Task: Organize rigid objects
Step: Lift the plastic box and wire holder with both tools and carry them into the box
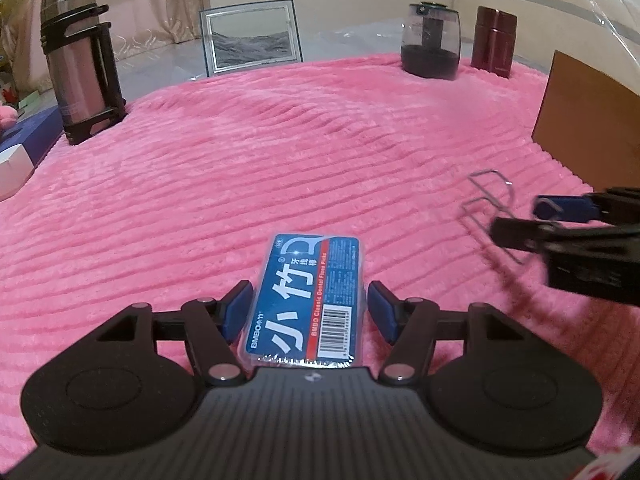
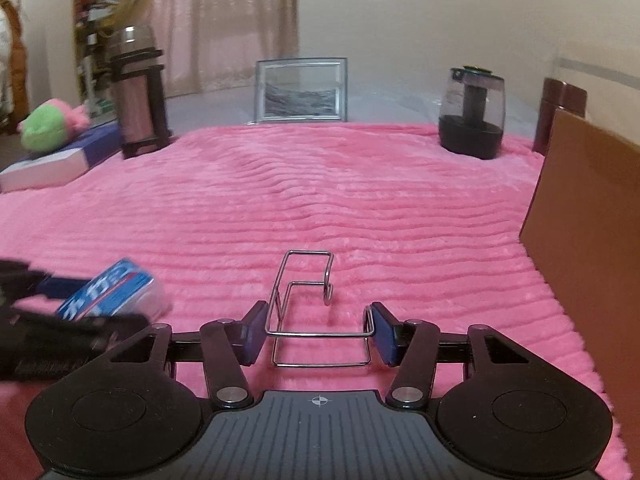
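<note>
A blue floss-pick box (image 1: 307,298) with a barcode label lies on the pink ribbed blanket (image 1: 280,152), between the blue pads of my left gripper (image 1: 308,310). The left pad touches its side, the right pad stands a little off; the jaws are open. The box also shows at the left of the right wrist view (image 2: 114,294). A bent silver wire rack (image 2: 308,308) sits between the pads of my right gripper (image 2: 316,330), which close on its two sides. The rack (image 1: 490,204) and right gripper (image 1: 524,220) show at the right of the left wrist view.
At the blanket's back edge stand a steel thermos (image 1: 78,60), a framed sand picture (image 1: 252,38), a dark glass pot (image 1: 432,40) and a maroon flask (image 1: 494,40). A brown cardboard box (image 1: 592,120) stands at the right. A book with a plush toy (image 2: 52,124) lies at the left.
</note>
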Motion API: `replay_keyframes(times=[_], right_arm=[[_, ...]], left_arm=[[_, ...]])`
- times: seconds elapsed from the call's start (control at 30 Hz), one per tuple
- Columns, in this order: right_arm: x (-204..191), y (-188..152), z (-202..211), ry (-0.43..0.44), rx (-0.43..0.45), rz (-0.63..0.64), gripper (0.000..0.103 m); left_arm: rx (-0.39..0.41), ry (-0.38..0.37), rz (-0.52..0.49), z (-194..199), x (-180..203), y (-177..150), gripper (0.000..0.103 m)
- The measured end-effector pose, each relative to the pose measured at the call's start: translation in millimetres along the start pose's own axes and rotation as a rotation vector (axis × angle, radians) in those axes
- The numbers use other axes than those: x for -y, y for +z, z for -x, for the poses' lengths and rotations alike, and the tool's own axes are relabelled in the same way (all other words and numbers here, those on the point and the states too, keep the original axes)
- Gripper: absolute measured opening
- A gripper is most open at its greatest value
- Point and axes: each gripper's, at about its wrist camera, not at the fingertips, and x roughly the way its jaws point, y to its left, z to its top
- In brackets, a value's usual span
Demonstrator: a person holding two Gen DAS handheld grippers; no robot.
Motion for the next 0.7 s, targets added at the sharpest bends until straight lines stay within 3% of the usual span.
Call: replay_keyframes(times=[0.3, 0.7], right_arm=[[12.5, -11.5, 48.4, 0.04, -0.015, 0.022, 0.051], [29.3, -5.7, 133.6, 0.106, 0.021, 0.039, 0.051]], left_arm=[[-0.047, -0.016, -0.031, 6.4, 4.0, 2.9, 0.053], [-0.037, -0.092, -0.053, 78.3, 48.1, 5.2, 0.053]])
